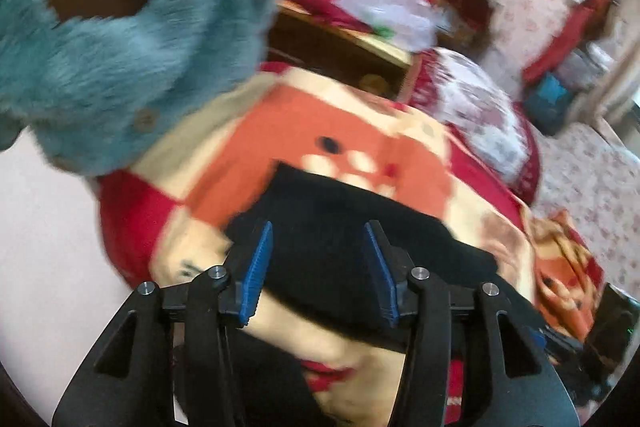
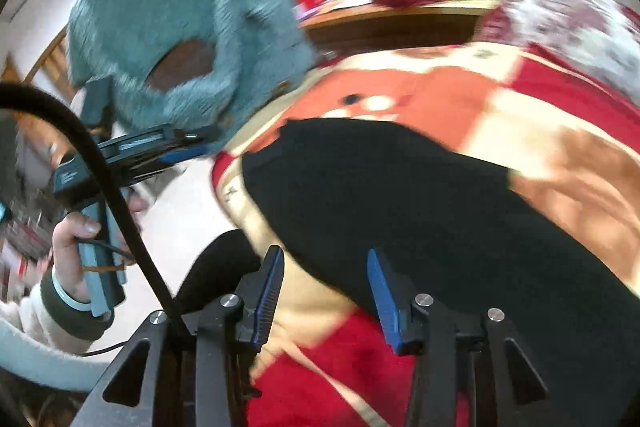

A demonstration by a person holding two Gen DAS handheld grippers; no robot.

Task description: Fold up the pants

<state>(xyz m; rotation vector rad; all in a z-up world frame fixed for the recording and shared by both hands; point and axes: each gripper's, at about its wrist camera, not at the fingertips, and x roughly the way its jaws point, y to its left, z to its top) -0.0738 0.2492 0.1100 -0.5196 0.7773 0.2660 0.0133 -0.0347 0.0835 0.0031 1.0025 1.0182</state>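
Both my left hand-held gripper (image 1: 318, 265) and right hand-held gripper (image 2: 326, 297) gape wide, empty above the black pants (image 2: 420, 195); blurry fast motion risks grabbing the blanket (image 2: 540, 99) underneath them.

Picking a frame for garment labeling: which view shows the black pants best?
Right wrist view: the black pants spread wide across the patterned blanket. Left wrist view shows a smaller piece, partly behind the open left tool.

matt black cloth pants (image 2: 420, 195), fuzzy teal coat (image 1: 120, 59)

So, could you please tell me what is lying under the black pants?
The black pants lie on a red, orange and cream cartoon blanket. Whatever the blanket covers is hidden.
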